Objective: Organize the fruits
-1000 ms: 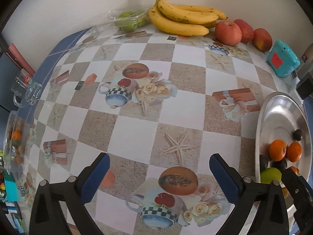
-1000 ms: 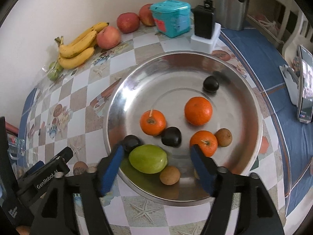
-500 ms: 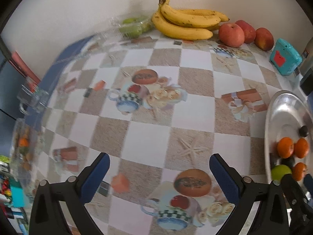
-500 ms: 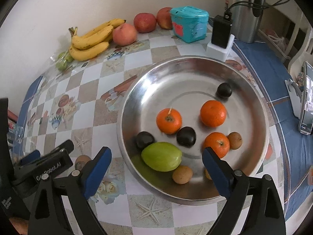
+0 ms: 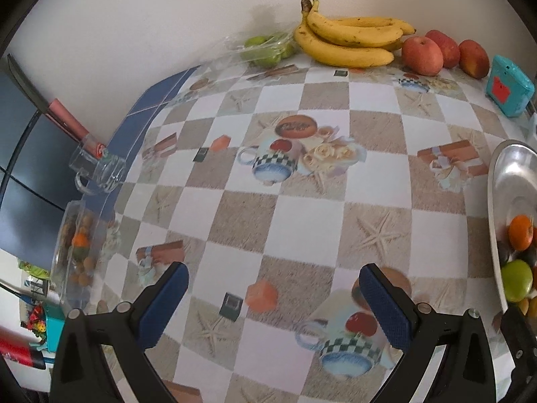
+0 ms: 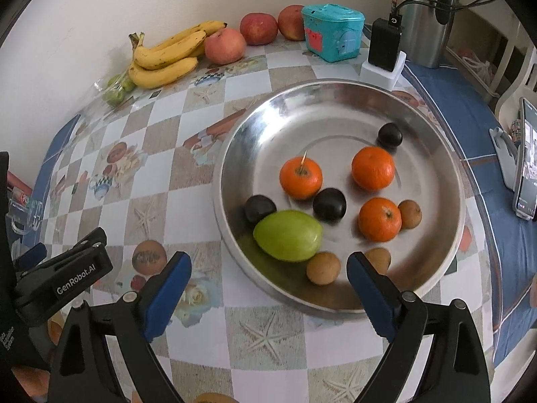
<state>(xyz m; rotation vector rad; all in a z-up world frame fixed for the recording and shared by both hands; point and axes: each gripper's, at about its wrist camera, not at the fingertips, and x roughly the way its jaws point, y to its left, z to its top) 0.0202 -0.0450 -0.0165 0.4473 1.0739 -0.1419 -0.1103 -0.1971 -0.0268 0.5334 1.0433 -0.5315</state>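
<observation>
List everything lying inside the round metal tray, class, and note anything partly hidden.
Inside the metal tray: three oranges, three dark round fruits, one large green fruit and three small brown fruits. The right hand-held gripper's finger partly covers one brown fruit.

A home dining corner is showing: patterned oilcloth table (image 6: 188,127), kettle (image 6: 419,16) and charger (image 6: 384,45) sitting at its far edge.
</observation>
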